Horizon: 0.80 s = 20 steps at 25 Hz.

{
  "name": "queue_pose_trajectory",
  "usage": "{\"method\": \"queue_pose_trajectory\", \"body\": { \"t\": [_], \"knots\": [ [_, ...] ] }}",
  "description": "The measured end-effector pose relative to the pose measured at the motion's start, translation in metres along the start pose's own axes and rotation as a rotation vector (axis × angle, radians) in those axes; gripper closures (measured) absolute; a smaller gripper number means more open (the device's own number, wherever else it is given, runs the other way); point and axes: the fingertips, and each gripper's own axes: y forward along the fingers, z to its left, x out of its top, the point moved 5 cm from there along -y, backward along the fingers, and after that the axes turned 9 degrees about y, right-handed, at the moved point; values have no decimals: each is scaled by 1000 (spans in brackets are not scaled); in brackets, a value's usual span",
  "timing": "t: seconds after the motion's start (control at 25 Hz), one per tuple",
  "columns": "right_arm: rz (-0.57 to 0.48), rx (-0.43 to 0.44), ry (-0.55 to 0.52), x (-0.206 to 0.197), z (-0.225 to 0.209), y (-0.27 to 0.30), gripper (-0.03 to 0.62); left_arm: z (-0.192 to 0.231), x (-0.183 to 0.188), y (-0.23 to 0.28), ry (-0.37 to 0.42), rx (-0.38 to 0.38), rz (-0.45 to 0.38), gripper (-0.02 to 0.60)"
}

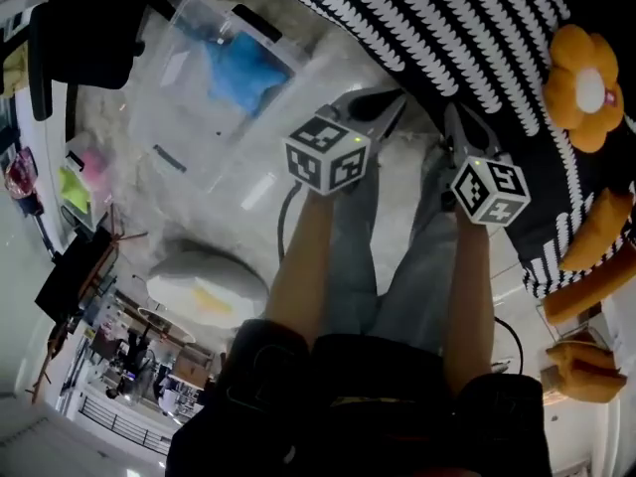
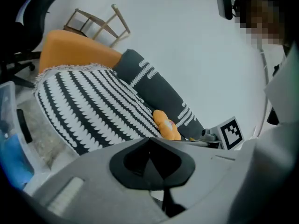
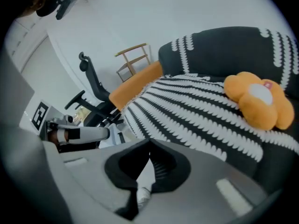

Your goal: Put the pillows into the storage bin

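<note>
The left gripper (image 1: 388,105) and the right gripper (image 1: 459,129) both have their jaws closed tight, tips at the striped pillow's (image 1: 447,28) edge.

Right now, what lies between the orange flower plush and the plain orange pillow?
The black-and-white striped pillow fills that stretch, clearest in the right gripper view.

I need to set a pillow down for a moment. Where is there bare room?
The pale rug between the clear storage bin and the egg-shaped pillow is bare. The bin holds only something blue at one end. The head view's right is crowded: striped pillow, orange flower plush, orange cushions.
</note>
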Motion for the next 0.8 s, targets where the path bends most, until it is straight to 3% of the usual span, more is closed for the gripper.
{"method": "queue_pose_trajectory", "body": {
  "t": [0.24,0.32,0.36,0.56,0.68,0.76,0.8],
  "knots": [
    [-114,-171,157,11,-103,-61,591,-62,3,87,102,-61,110,555],
    [-135,-203,197,10,-129,-78,591,-78,4,114,146,-89,162,398],
    [-142,-212,213,10,-142,-85,591,-85,4,128,161,-101,186,360],
    [-181,-276,265,24,-211,-122,591,-125,14,201,209,-136,243,359],
    [-208,-333,279,47,-245,-154,589,-149,29,234,225,-113,253,359],
    [-222,-359,283,65,-257,-174,470,-159,42,245,221,-87,238,359],
    [-228,-372,281,74,-261,-184,442,-163,48,249,216,-72,225,351]
  ]
}}
